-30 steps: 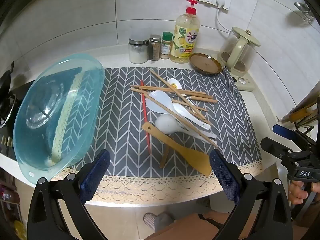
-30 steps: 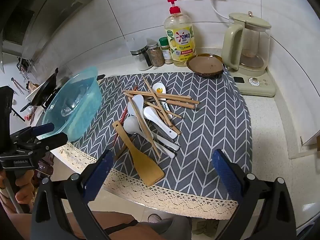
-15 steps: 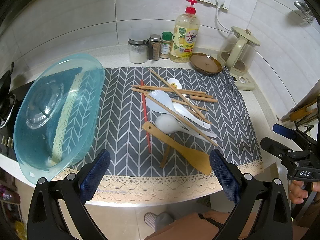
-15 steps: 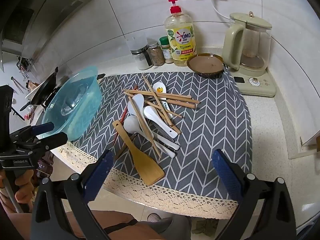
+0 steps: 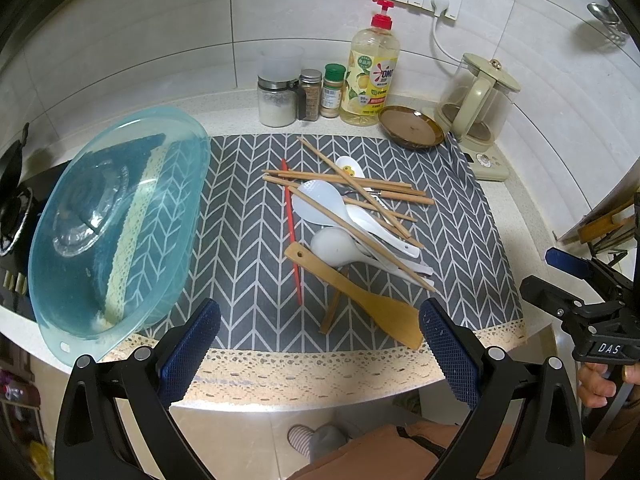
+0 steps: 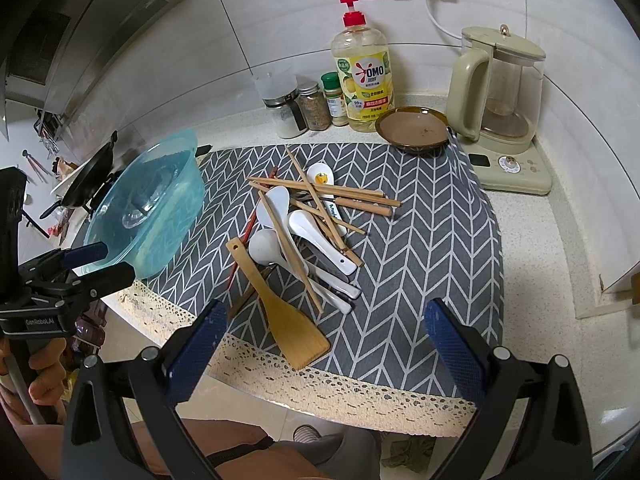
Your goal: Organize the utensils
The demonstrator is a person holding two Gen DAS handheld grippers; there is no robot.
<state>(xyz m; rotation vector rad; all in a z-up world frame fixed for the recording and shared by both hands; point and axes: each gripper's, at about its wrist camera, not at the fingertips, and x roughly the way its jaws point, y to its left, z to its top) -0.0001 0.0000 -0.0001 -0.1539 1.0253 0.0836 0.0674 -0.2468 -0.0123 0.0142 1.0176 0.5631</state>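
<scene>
Your left gripper (image 5: 320, 344) hangs off the front edge of the counter, blue pads spread wide with nothing between them; your right gripper (image 6: 326, 346) sits the same way, jaws wide apart and empty. Ahead of both, the utensil pile (image 5: 352, 216) lies mid-mat on the grey chevron mat (image 5: 248, 240). The wooden spatula (image 5: 360, 292) is the nearest piece, blade toward you, close to the lace hem and just inside your left gripper's right pad. Behind it, white spoons (image 5: 340, 246) lie under crossed wooden chopsticks (image 5: 348, 188); a red chopstick (image 5: 291, 228) runs along the pile's left side. Left of the pile, a strip of bare mat, then the teal plastic basin (image 5: 116, 220), tilted and overhanging the counter's front edge. Right of the pile, a wide band of bare mat (image 6: 432, 240) reaches the mat's edge. At the back stand a brown dish (image 5: 412, 126), kettle (image 5: 478, 100), soap bottle (image 5: 370, 76) and spice jars (image 5: 310, 94). A dark wooden handle (image 5: 334, 306) pokes out under the spatula; its other end is hidden. How many spoons are in the stack is hard to tell.
</scene>
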